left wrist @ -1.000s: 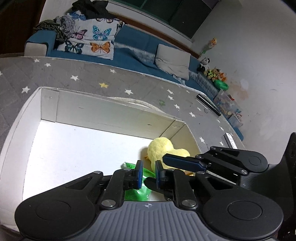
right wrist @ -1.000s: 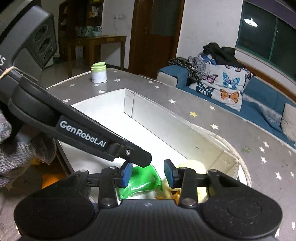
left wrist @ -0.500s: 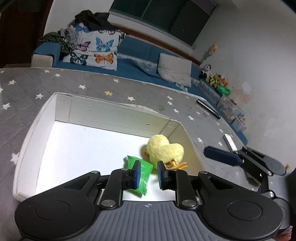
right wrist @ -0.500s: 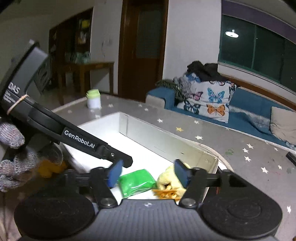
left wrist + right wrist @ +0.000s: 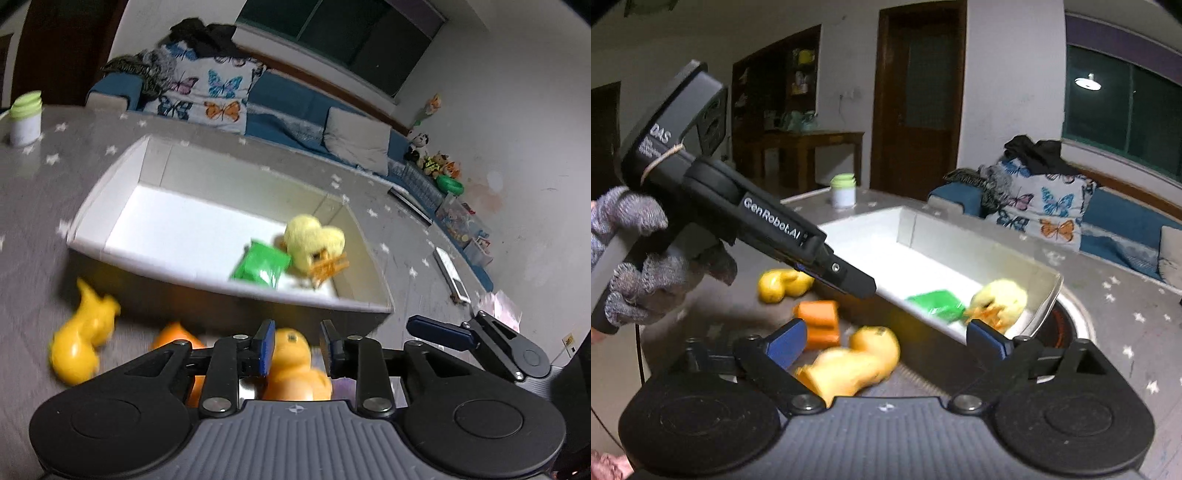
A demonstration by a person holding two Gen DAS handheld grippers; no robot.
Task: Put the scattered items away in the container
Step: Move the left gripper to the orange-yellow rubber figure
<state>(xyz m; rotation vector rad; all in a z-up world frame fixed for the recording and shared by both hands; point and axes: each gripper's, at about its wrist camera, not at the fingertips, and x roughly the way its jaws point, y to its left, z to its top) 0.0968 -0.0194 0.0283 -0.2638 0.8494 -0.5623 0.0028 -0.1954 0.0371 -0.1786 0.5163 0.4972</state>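
A white box [image 5: 122, 254] [image 5: 1045, 295] holds a green packet [image 5: 260, 264] [image 5: 936, 301] and a yellow plush duck [image 5: 314, 242] [image 5: 1001, 299]. In front of it lie a yellow rubber duck [image 5: 83, 343] [image 5: 783, 284], an orange block [image 5: 818, 321] and a second yellow duck [image 5: 291, 369] [image 5: 857, 362]. My left gripper [image 5: 297, 347] is open just above that second duck, its pads on either side and apart from it. My right gripper [image 5: 886, 339] is wide open and empty above the same duck.
A green-lidded white jar [image 5: 26, 118] [image 5: 844, 190] stands on the star-patterned grey table [image 5: 44, 177]. A white remote [image 5: 452, 275] lies at the right. A blue sofa with butterfly cushions [image 5: 207, 92] is behind.
Both grippers pulled back out of the box and dropped toward the toys in front of it. The right gripper opened wide; the left opened somewhat.
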